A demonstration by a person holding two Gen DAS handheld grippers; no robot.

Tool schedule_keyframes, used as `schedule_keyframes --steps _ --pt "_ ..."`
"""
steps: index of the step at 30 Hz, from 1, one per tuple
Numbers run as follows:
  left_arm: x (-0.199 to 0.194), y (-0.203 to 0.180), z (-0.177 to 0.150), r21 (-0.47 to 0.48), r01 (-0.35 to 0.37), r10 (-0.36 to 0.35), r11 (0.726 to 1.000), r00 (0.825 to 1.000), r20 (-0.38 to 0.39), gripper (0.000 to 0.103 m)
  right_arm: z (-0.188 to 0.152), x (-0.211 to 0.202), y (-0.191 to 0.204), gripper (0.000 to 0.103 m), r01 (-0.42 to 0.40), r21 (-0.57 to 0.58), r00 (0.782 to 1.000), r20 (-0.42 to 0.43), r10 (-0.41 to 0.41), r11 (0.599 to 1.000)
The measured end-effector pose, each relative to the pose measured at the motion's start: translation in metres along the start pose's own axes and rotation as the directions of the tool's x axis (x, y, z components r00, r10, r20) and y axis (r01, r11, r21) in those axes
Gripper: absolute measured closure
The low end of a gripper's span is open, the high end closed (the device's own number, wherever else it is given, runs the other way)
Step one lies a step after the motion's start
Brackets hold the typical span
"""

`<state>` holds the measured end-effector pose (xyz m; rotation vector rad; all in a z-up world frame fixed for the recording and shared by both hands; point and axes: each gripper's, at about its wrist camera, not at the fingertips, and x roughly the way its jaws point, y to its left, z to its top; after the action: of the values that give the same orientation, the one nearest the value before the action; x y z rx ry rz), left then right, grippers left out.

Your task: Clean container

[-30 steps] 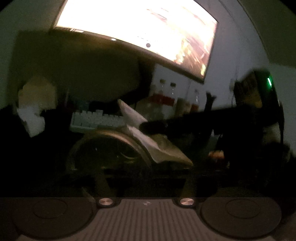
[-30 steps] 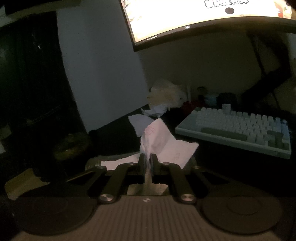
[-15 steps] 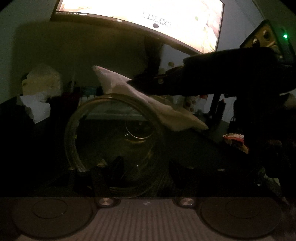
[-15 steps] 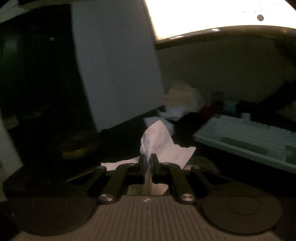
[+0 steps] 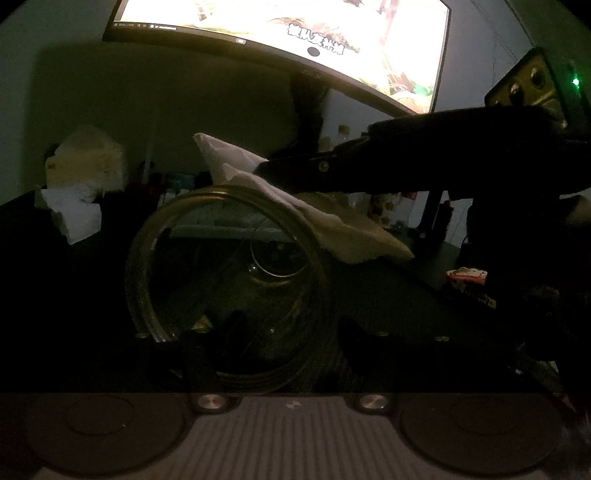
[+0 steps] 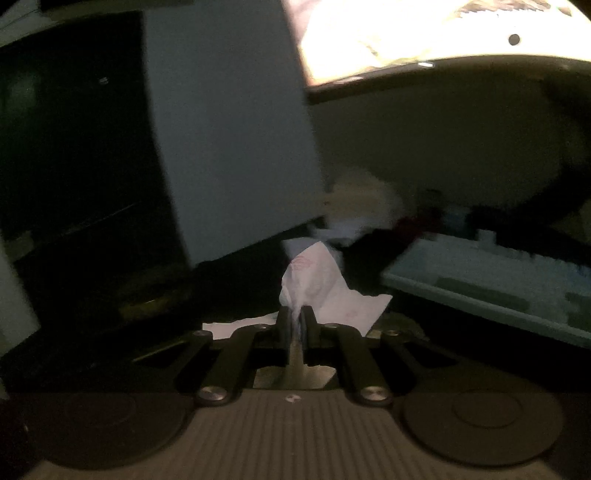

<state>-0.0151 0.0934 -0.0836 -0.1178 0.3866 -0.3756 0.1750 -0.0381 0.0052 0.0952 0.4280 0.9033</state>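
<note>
Since 1 s ago the glass jar [image 5: 225,288] has swung up w/ its mouth facing the left cam, and since 0.5 s ago it sits a bit nearer and more centred; the right gripper [image 6: 294,317] w/ its tissue [image 6: 321,291] has come across from 3 o'clock and now hangs over the jar's rim at about 1 o'clock. That reads as setup nearly done: the wipe is lined up at the opening but not yet inside, so the cleaning proper is prob. next. Left gripper [image 5: 284,332] has its jaws spread wide round the jar body, one finger showing through the glass at 7 o'clock, the other outside at 4 o'clock; they look to be bearing on the wall, though it's too dark to be sure of contact. Right jaws are pinched nearly together on a fold of the tissue, rest of the sheet fanning out ahead of them. Surface is a dark desk [image 5: 388,295], dim and cluttered: a pale keyboard [image 6: 498,288] at 3 o'clock in the right view, a crumpled tissue pile [image 5: 74,206] at 9 o'clock in the left view, small bottles behind, details too murky. Room is unlit apart from a big bright monitor [image 5: 295,33] at 12 o'clock, w/ bare wall beside it.
</note>
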Motion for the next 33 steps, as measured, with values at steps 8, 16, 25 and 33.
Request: schedule_keyframes --steps 8,16,25,33 --pt "0.001 -0.004 -0.001 0.011 -0.002 0.002 1.000 1.000 0.000 0.049 0.003 0.005 -0.021 0.095 0.158 0.063 0.987 0.003 -0.159 0.985" --pt "0.002 -0.007 -0.002 0.020 -0.006 0.006 1.000 1.000 0.000 0.043 0.000 -0.001 -0.008 0.095 -0.002 0.038 1.000 0.001 0.002 0.999" --pt "0.003 -0.010 -0.001 -0.007 -0.018 0.018 1.000 1.000 -0.003 0.042 0.006 0.004 -0.019 0.095 0.086 0.118 0.996 -0.003 -0.086 0.989" --pt "0.001 -0.010 -0.001 -0.018 -0.014 0.014 1.000 1.000 -0.006 0.042 0.010 0.008 -0.013 0.095 0.047 0.089 0.999 -0.019 -0.045 0.995"
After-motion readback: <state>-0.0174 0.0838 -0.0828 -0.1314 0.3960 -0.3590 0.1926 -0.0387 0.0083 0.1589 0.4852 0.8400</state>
